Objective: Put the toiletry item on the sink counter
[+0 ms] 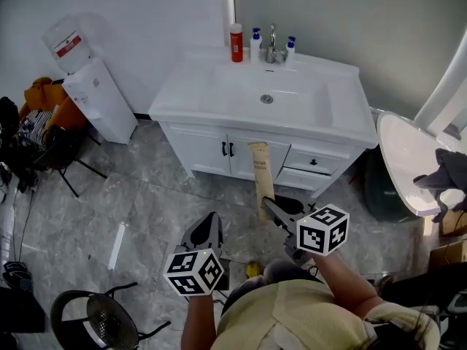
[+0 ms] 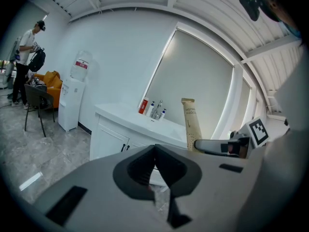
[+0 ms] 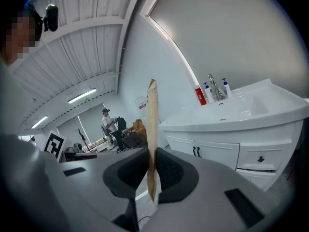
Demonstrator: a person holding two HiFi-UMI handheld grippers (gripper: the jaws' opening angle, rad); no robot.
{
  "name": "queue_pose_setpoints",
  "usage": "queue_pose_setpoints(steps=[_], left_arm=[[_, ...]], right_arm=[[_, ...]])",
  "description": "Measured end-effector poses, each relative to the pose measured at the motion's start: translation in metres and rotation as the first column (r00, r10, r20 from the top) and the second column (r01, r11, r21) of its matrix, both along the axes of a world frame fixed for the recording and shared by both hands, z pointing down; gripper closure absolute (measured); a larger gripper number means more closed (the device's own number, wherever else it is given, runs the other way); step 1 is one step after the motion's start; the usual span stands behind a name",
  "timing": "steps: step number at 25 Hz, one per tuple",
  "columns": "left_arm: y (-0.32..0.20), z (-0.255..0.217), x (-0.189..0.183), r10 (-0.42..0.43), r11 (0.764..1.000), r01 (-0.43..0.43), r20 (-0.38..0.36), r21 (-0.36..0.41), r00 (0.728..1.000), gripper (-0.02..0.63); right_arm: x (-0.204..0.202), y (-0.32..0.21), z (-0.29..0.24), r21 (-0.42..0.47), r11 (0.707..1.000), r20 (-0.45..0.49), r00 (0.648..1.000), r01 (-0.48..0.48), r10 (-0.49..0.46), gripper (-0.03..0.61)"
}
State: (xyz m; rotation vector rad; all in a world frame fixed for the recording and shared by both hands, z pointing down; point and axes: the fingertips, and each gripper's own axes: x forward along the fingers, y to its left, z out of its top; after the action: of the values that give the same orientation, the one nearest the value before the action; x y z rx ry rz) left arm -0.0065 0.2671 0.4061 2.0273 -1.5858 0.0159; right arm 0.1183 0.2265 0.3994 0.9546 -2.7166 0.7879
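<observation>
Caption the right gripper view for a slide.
Right hand-held gripper clamps a tan toiletry tube edge-on, with the white sink counter ahead.

Left gripper, jaws together, empty; beyond, tan tube upright in right gripper; white sink counter

Water dispenser by the left wall, orange clothes piled just beside it. Red bottle, two white pump bottles and faucet in a row. Toilet right, lid up. Black chair bottom left. Person standing far back.
</observation>
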Motion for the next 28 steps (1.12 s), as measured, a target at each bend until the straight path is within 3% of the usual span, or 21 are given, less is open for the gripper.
queue_pose_setpoints(steps=[17,28], left_arm=[[-0.081,-0.002,-0.038,-0.080,0.997,0.080,0.036,-0.001,0.996,0.575],[-0.157,-0.008,-0.038,-0.100,0.995,0.100,0.052,-0.008,0.994,0.575]], right_arm=[[-0.035,-0.091,0.008,-0.009,0.998,-0.001,0.998,0.058,-0.058,0.515],[-0.042,-0.166,0.004,-0.015,0.995,0.004,0.995,0.102,-0.102,0.515]])
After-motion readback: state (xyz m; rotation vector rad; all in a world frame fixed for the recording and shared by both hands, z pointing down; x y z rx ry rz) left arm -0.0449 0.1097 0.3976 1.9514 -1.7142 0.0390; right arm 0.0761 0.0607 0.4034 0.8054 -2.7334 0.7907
